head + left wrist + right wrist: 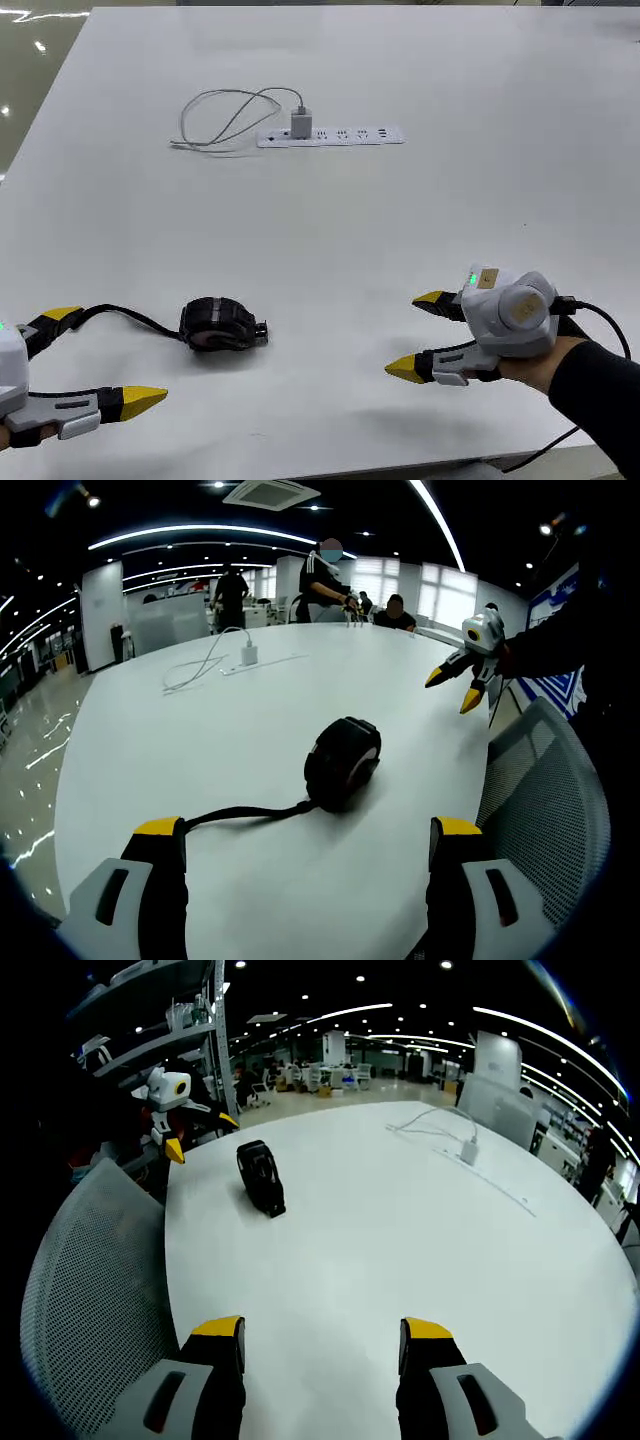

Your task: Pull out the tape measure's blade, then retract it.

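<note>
Tape measure (220, 323): blade in, resting near the table's (400, 220) front edge, left of middle. Left gripper (105, 355) gaping, empty, with the black strap (130, 318) running up to one jaw; could snag there. Could skid if tugged while unpinned. Right gripper (415, 333) wide, well apart. Power strip (330, 135), charger (301, 125) and cable (225, 115) toward the far edge, no obstacle.

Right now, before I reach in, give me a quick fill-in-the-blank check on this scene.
The left gripper and right gripper both have jaws ____.
The strap of the tape measure trails toward the ____ gripper.
A white charger sits plugged into the ____.
Missing words: open; left; power strip.
</note>
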The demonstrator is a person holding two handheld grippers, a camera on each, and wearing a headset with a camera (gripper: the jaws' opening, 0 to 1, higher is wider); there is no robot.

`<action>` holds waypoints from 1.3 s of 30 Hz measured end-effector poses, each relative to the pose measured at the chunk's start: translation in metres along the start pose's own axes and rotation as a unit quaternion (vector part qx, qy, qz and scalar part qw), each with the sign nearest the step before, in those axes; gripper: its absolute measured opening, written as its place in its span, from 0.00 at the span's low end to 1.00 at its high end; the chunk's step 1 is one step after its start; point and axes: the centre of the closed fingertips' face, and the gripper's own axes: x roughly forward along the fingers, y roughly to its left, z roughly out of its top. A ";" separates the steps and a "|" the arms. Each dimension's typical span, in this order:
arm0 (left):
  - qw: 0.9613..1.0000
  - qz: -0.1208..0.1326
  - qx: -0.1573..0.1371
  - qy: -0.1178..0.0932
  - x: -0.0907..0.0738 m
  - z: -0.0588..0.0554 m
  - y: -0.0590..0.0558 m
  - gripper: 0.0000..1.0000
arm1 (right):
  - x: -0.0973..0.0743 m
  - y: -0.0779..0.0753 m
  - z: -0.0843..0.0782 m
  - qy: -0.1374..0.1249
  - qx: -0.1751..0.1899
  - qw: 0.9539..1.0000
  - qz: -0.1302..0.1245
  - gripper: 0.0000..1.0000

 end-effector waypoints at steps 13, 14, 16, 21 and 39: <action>1.000 0.016 0.008 -0.012 -0.005 -0.001 0.008 0.99 | -0.033 -0.016 -0.024 0.003 0.013 1.000 -0.027 0.70; 1.000 0.016 0.006 -0.012 -0.006 -0.001 0.009 0.99 | -0.036 -0.017 -0.026 0.003 0.014 0.999 -0.029 0.71; 1.000 0.016 0.005 -0.013 -0.008 -0.002 0.011 0.99 | -0.041 -0.019 -0.028 0.002 0.015 0.999 -0.031 0.74; 1.000 0.019 0.012 -0.005 -0.013 -0.006 0.013 0.99 | -0.051 -0.022 -0.040 0.012 0.012 0.999 -0.031 0.80; 1.000 0.015 0.012 0.002 -0.025 -0.014 0.013 0.99 | -0.071 -0.022 -0.051 0.012 0.014 0.999 -0.032 0.99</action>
